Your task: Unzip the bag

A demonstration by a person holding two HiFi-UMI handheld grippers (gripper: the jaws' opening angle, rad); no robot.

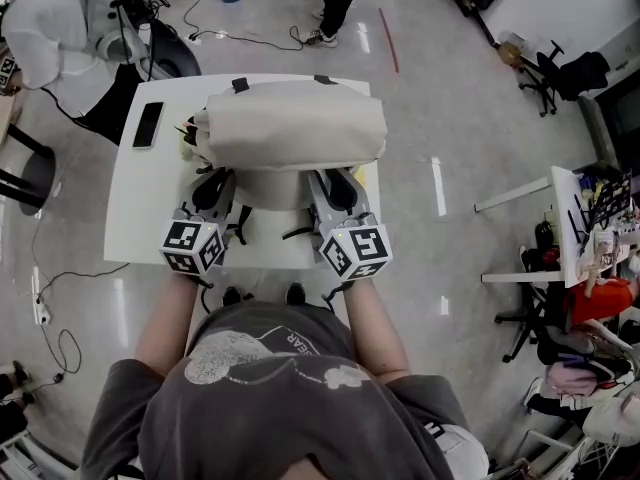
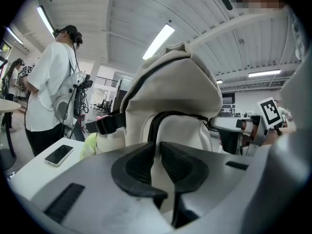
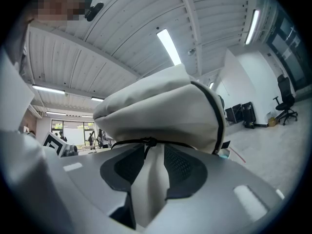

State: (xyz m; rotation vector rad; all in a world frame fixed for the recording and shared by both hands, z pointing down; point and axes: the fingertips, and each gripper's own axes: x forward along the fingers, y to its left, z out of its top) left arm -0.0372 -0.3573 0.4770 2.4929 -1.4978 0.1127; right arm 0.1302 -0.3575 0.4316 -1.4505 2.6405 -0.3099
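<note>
A cream backpack (image 1: 290, 123) lies on the white table (image 1: 130, 218), and both grippers meet its near side. My left gripper (image 1: 215, 181) has its jaws almost together in the left gripper view (image 2: 158, 147), with a thin fold of cream fabric filling the gap. A black zipper (image 2: 156, 118) arcs over the pocket just beyond. My right gripper (image 1: 335, 178) stands with its jaws wide apart (image 3: 155, 152); a loose fold of the backpack (image 3: 161, 111) lies between them. A black zipper cord (image 3: 146, 142) crosses at its tips.
A black phone (image 1: 148, 124) lies at the table's left edge. Something yellow-green (image 1: 188, 148) sticks out beside the bag's left end. A person in white (image 2: 48, 96) stands beyond the table. A cluttered desk (image 1: 565, 223) and office chairs stand to the right.
</note>
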